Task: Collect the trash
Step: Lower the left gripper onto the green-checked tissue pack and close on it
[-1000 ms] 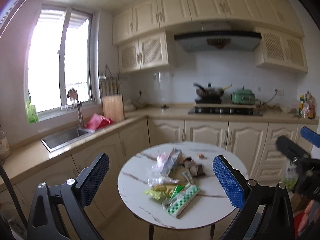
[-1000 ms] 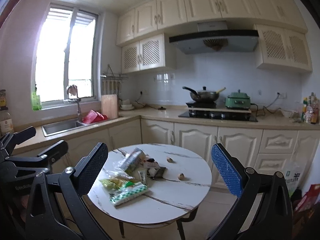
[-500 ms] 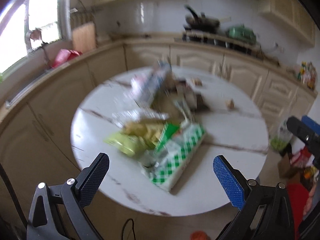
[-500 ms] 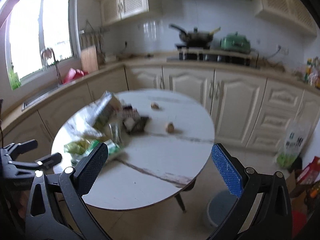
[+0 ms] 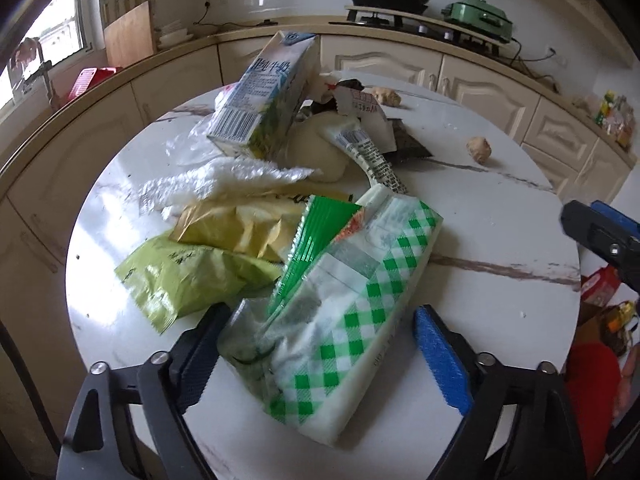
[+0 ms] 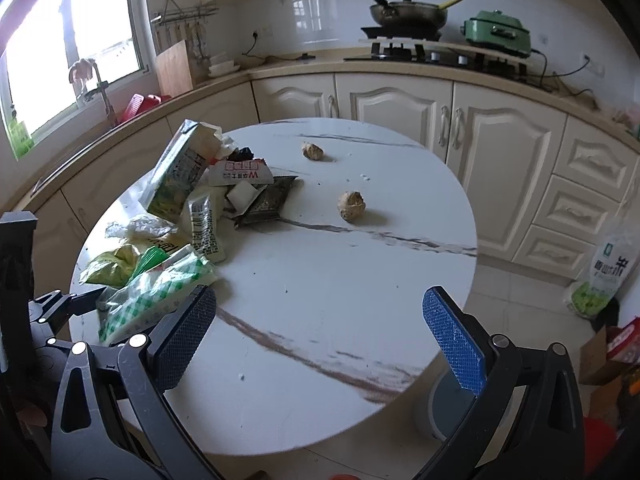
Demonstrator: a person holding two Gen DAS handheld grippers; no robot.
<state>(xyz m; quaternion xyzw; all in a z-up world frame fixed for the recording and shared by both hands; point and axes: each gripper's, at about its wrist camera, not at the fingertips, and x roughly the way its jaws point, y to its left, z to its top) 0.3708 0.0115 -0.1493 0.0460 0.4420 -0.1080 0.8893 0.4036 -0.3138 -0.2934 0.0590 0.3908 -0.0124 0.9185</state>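
Observation:
A heap of trash lies on the round white marble table [image 6: 320, 260]: a green-checked soft pack [image 5: 360, 300], a tilted milk carton [image 5: 268, 92], a yellow wrapper [image 5: 240, 228], a pale green wrapper [image 5: 180, 276] and clear plastic. Two brown crumpled lumps [image 6: 351, 206] lie apart from the heap. My left gripper [image 5: 320, 356] straddles the near end of the checked pack. Its jaws are closing, and the right pad stands just clear of the pack. Over bare tabletop at the near edge, my right gripper [image 6: 318, 320] is open with nothing between its fingers.
A grey bin [image 6: 444, 404] stands on the floor below the table's near right edge. A rice bag [image 6: 604, 272] leans by the cabinets, with boxes beside it. The counter, with a stove and a pan [image 6: 408, 12], curves behind the table.
Both grippers have dropped and tilted down toward the table. The left one has moved in over the checked pack and its jaws have narrowed. The right one has come over the table's near edge.

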